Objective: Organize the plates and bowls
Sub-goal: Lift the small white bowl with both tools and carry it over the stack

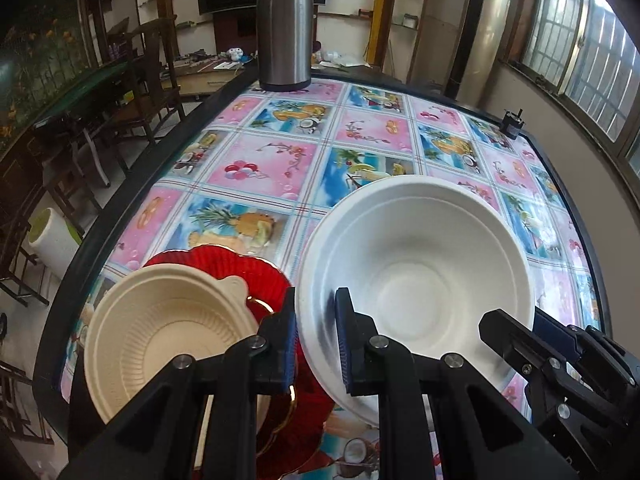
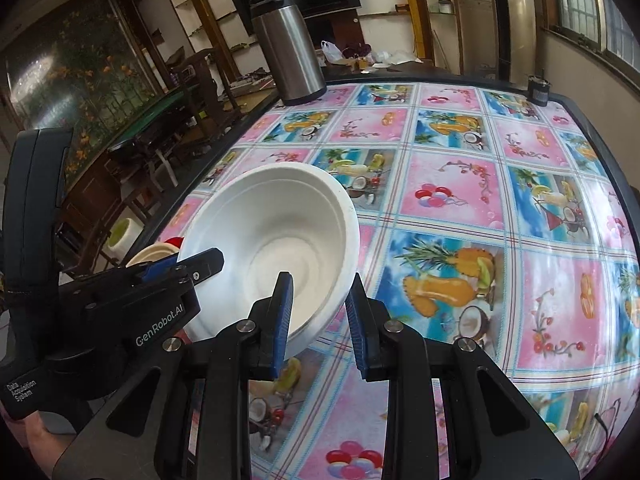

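A white bowl (image 1: 420,264) hangs tilted above the table, held from both sides. My left gripper (image 1: 317,340) is shut on its left rim, one blue pad inside and one outside. The right gripper (image 1: 532,328) clamps the opposite rim. In the right wrist view the white bowl (image 2: 280,240) has its near wall pinched by my right gripper (image 2: 320,320), and the left gripper (image 2: 180,270) bites the far-left rim. A beige ribbed bowl (image 1: 168,332) sits on a red scalloped plate (image 1: 276,272) at the table's left edge, just left of the white bowl.
A steel thermos flask (image 1: 285,28) stands at the far edge of the table (image 1: 280,168), which has a fruit-print cloth and a black rim. A small black object (image 1: 511,122) sits at the far right corner. Wooden chairs (image 1: 152,80) stand beyond the left edge.
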`<state>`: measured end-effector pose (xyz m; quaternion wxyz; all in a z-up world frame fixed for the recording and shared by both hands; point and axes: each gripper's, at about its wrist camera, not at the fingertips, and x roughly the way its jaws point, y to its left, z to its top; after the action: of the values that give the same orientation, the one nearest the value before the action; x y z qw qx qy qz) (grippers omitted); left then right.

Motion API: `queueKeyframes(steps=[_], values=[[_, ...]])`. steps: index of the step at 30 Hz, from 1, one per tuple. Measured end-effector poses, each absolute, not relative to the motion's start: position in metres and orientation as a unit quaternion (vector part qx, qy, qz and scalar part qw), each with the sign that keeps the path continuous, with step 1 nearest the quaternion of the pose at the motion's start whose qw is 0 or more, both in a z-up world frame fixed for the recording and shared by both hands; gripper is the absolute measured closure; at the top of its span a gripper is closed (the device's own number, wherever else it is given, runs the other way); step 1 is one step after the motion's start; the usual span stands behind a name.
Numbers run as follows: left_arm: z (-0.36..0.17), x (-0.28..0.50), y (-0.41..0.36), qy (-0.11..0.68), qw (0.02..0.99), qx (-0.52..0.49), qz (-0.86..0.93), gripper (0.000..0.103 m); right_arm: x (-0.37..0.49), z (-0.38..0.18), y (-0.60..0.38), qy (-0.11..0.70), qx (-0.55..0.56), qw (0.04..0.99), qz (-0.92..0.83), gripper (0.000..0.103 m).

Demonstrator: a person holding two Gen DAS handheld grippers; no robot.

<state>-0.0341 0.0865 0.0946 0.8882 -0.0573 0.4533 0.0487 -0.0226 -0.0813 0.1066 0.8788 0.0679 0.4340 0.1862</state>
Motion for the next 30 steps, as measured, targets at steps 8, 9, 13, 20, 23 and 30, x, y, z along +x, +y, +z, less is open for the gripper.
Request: queueKeyframes(steps=[8,9,13,20,23,30], values=[[0.099,-0.055,0.111,0.437,0.895,-0.059,0.068,0.086,-0.04,0.115,-0.049,0.428,0.053,0.878,0.21,0.076],[0.099,-0.057,0.113,0.437,0.895,-0.06,0.069,0.086,-0.042,0.116,-0.047,0.427,0.051,0.878,0.211,0.076],[0.098,-0.064,0.12,0.433,0.897,-0.06,0.072,0.086,-0.046,0.117,-0.039,0.427,0.05,0.876,0.216,0.076],[0.098,-0.072,0.133,0.429,0.897,-0.067,0.08,0.086,-0.051,0.119,-0.023,0.427,0.039,0.875,0.226,0.074],[0.101,-0.076,0.138,0.424,0.899,-0.068,0.085,0.086,-0.052,0.119,-0.017,0.426,0.036,0.874,0.23,0.074],[0.102,-0.082,0.152,0.42,0.9,-0.076,0.092,0.086,-0.054,0.123,-0.004,0.423,0.03,0.873,0.242,0.074]])
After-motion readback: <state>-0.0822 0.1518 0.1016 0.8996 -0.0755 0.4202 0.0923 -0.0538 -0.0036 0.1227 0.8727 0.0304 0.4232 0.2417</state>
